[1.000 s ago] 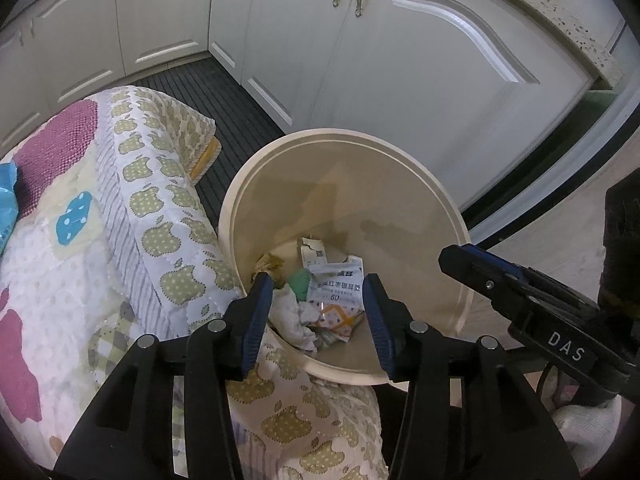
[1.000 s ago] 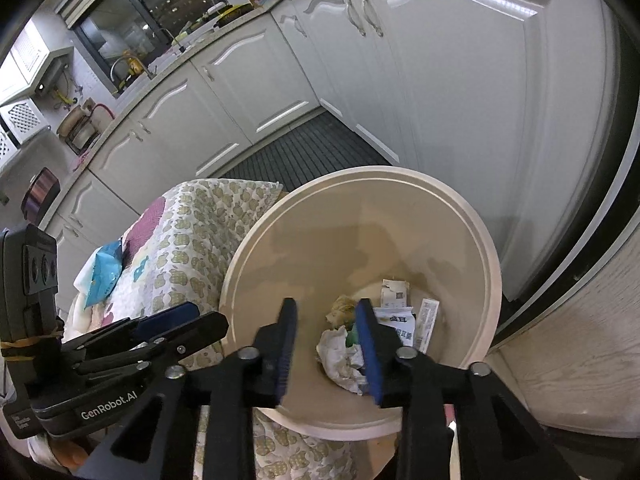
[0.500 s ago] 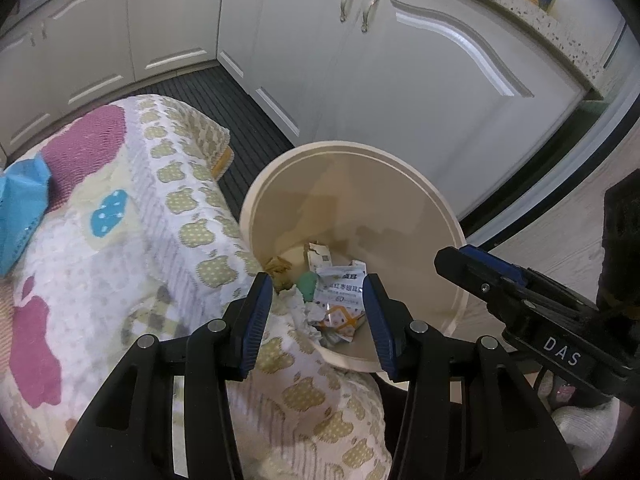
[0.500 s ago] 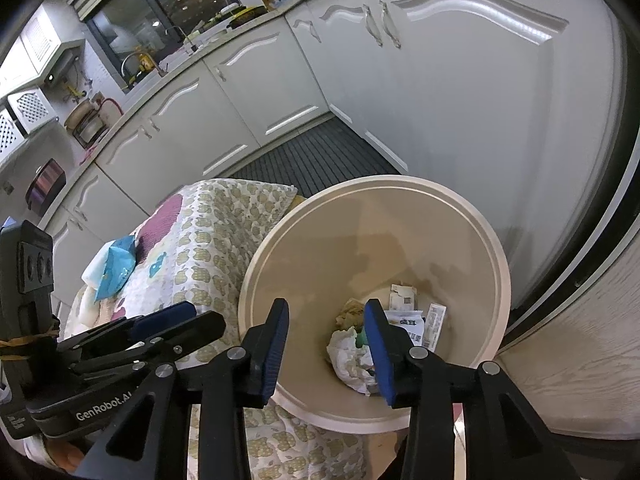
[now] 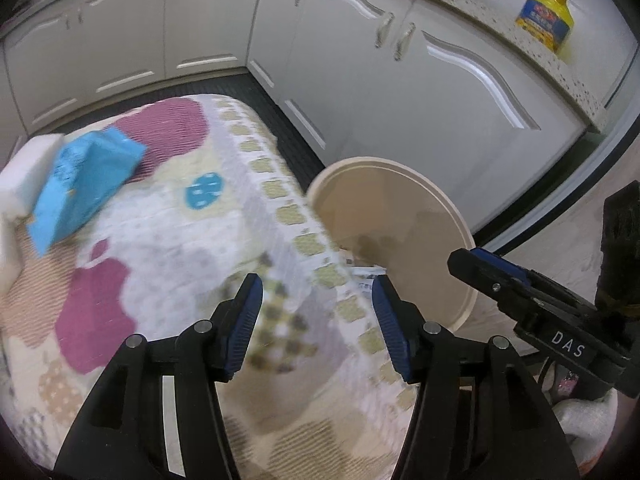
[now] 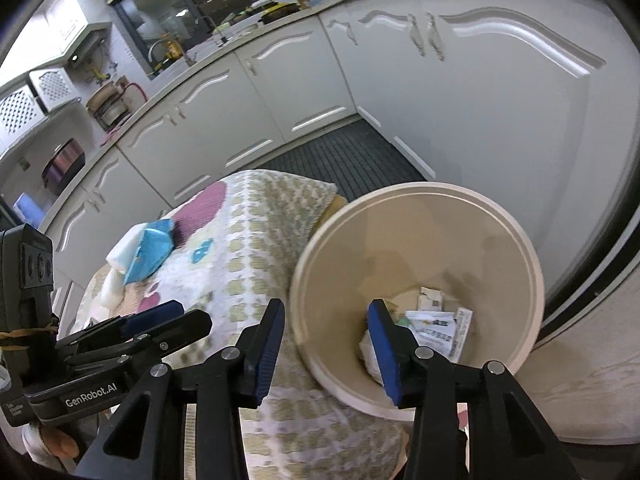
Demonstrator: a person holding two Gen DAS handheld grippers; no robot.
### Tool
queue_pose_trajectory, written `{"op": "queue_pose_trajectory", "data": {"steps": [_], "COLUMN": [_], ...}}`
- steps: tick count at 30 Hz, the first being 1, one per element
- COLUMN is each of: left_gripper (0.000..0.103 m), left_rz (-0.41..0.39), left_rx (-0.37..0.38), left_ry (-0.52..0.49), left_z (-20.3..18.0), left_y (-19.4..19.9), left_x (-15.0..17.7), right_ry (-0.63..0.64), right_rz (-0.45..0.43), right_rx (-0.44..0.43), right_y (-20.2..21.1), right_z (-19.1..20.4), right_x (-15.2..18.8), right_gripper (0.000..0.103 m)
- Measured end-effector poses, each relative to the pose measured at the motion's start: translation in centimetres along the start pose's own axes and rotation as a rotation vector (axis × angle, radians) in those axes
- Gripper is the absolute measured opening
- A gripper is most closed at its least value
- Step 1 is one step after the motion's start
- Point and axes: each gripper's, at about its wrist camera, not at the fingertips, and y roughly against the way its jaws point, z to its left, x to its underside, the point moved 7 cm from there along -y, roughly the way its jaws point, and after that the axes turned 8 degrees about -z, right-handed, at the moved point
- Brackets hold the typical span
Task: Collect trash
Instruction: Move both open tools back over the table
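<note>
A beige round bin [image 5: 400, 208] [image 6: 460, 240] stands on the floor against a quilt-covered surface [image 5: 168, 240] [image 6: 256, 232]. Paper wrappers and crumpled tissue [image 6: 436, 324] lie at the bin's bottom. A blue packet [image 5: 84, 184] [image 6: 152, 248] rests on the quilt beside a white foam block [image 5: 24, 168]. My left gripper [image 5: 314, 292] hangs above the quilt's edge, its jaws opening with nothing between them. My right gripper [image 6: 325, 320] hovers over the bin's near rim, its jaws also opening and empty. In the right wrist view the left gripper's fingers [image 6: 160, 316] show at lower left.
White cabinet doors [image 5: 440, 92] wrap around behind the bin. A dark ribbed mat [image 6: 340, 156] lies in front of them. A yellow oil bottle [image 5: 546, 20] stands on the counter. Pale wood flooring [image 6: 592, 340] lies to the right of the bin.
Both grippers have risen and drawn back from the bin toward the quilt. Both pairs of jaws stand wider. The blue packet and foam block have come into the left wrist view.
</note>
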Motion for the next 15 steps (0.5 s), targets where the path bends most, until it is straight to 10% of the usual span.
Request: {"op": "queue_pose_trajectory", "data": {"steps": [15], "left_gripper": [0.056], "left_rz": [-0.046], "left_rx": [-0.109], "left_ry": [0.085], "left_z": [10.4], "left_y": [8.2], "left_x": [2.9], "right_ry": [0.135], "right_rz": [0.063], "right_rx": [-0.115], "right_y": [-2.4], "right_z": [10.1], "right_x": [2.1], "right_gripper": [0.047]}}
